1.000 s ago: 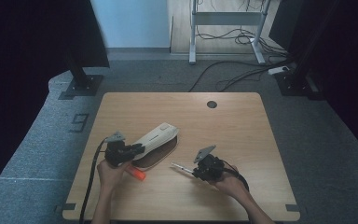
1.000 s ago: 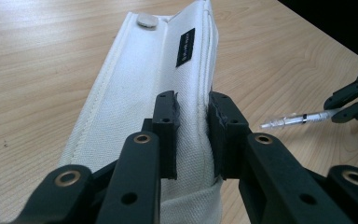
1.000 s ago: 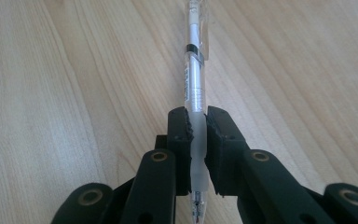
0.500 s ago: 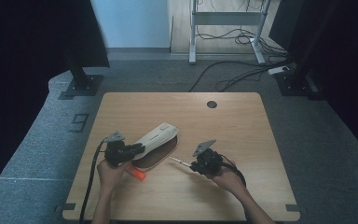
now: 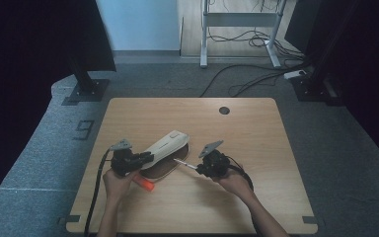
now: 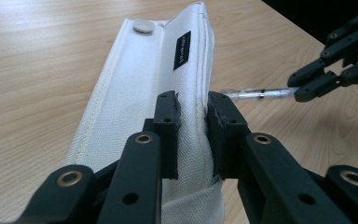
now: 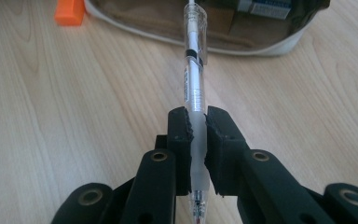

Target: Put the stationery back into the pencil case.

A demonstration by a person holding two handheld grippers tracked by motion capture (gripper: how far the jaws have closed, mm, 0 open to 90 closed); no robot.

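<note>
Pen (image 7: 193, 79) sits clamped in my right gripper (image 7: 196, 126), its far tip cut off at the open pencil case (image 6: 168, 84); my left gripper (image 6: 193, 116) pinches the case's flap. Pen has moved closer to the case since before

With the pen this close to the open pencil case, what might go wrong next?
1. The right tongs pinch the clear pen near its tip end, so the long free end could pivot and miss the opening.
2. The left tongs hold the white pencil case only by its flap edge; a push may slip the fabric.
3. The orange item lies close by.
</note>
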